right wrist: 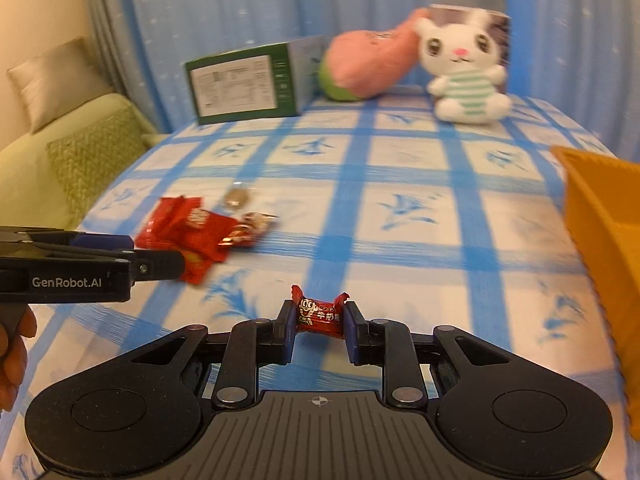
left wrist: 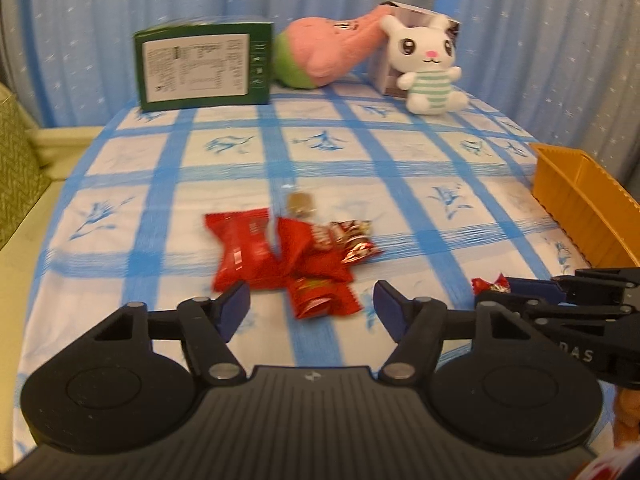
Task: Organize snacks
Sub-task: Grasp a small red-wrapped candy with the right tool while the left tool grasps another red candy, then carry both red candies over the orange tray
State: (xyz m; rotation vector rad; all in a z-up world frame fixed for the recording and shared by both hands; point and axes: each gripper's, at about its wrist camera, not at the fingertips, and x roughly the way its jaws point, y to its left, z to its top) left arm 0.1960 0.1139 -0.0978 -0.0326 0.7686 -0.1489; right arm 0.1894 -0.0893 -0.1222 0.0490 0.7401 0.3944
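Note:
A pile of red snack packets (left wrist: 276,252) lies mid-table on the blue checked cloth, with a small brown candy (left wrist: 302,203) just behind it. My left gripper (left wrist: 312,300) hovers open at the pile's near edge. One red packet (left wrist: 320,298) lies between its blue pads, which do not touch it. My right gripper (right wrist: 320,322) is shut on a small red wrapped candy (right wrist: 320,315), held above the cloth. In the left wrist view that right gripper (left wrist: 496,291) comes in from the right with the candy (left wrist: 485,283). The right wrist view has the left gripper (right wrist: 156,254) beside the pile (right wrist: 188,232).
An orange basket (left wrist: 580,208) (right wrist: 600,248) stands at the table's right edge. Along the back stand a green box (left wrist: 204,66), a pink and green plush (left wrist: 320,50) and a white bunny plush (left wrist: 430,66) against a small box. A green sofa (right wrist: 80,160) is on the left.

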